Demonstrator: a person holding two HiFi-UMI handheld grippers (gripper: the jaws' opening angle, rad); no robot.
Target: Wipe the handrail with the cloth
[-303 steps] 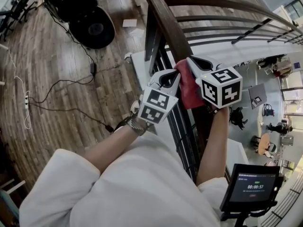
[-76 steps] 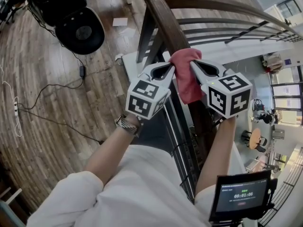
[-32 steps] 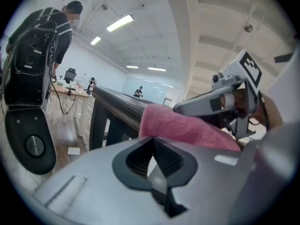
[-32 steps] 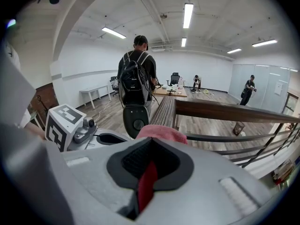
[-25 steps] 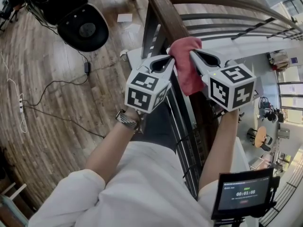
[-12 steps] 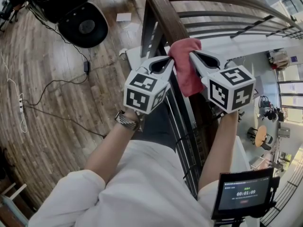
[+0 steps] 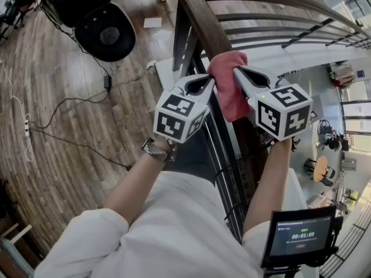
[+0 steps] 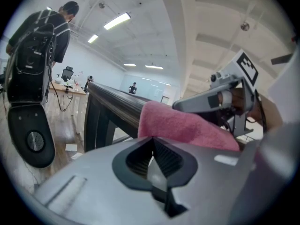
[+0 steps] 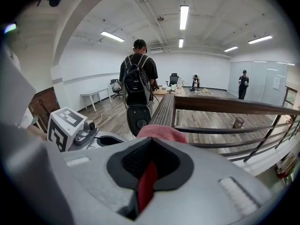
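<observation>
Dark wooden handrail (image 7: 200, 19) above a plank floor (image 7: 75, 114) carried the pink cloth (image 7: 227, 91), clamped in the right gripper (image 7: 236, 71). The left gripper (image 7: 210, 80) was closed beside it. Both sat farther along than before.

the cloth (image 7: 227, 88) is a pink-red terry rag, bunched and draped over the top of the handrail (image 7: 200, 19), with its longer end hanging down the right side. a fold of it is pinched in the closed jaws of the right gripper (image 7: 237, 72). the handrail is a dark brown wooden rail with a flat, grained top. it runs from near, under the cloth, to a far corner where it bends off to the right. the cloth lies on the near stretch, well short of that corner.
</observation>
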